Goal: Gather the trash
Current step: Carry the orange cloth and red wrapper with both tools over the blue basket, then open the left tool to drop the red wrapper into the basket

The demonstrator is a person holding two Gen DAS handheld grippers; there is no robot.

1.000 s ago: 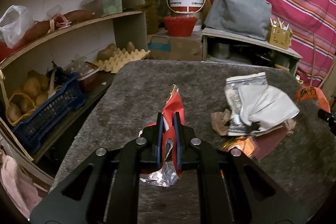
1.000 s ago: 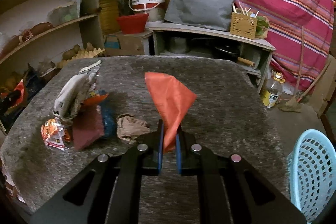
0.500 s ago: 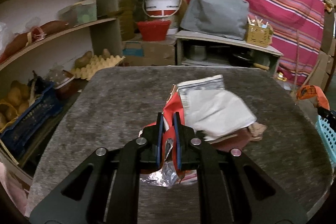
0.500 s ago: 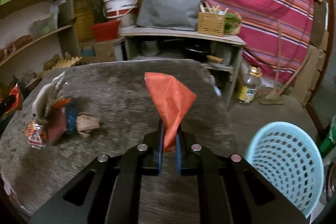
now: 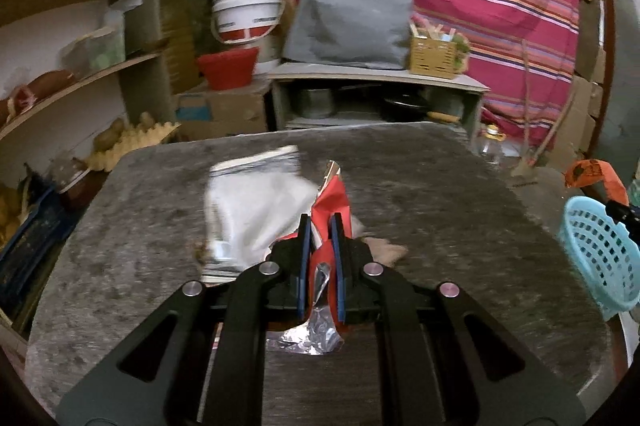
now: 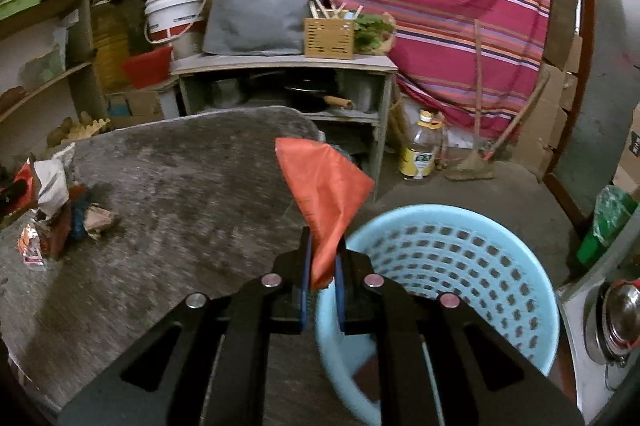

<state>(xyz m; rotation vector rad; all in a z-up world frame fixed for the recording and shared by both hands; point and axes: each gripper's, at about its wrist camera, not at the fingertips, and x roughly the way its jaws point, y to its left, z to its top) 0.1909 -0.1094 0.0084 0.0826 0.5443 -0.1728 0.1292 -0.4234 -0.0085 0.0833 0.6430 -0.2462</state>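
My left gripper (image 5: 320, 222) is shut on a red foil-lined wrapper (image 5: 334, 196), held over the grey table (image 5: 440, 194). Its silver end (image 5: 316, 336) hangs below the jaws. Behind it lies a white bag (image 5: 256, 202) on the trash pile. My right gripper (image 6: 322, 246) is shut on an orange wrapper (image 6: 324, 182) that stands up between the jaws, just at the left rim of the light blue basket (image 6: 452, 266). In the left wrist view the same basket (image 5: 600, 250) shows at the far right, with the orange wrapper (image 5: 596, 174) above it.
The remaining trash pile (image 6: 56, 210) lies at the table's left side in the right wrist view. Behind the table stands a low cabinet (image 6: 288, 90) with a grey cover. A plastic bottle (image 6: 420, 146) and a broom (image 6: 492, 142) are on the floor. Shelves (image 5: 80, 78) run along the left.
Both grippers have swung to the right with their wrappers still held. The blue basket has come in under the right gripper, and the trash pile has slid leftward in both views.
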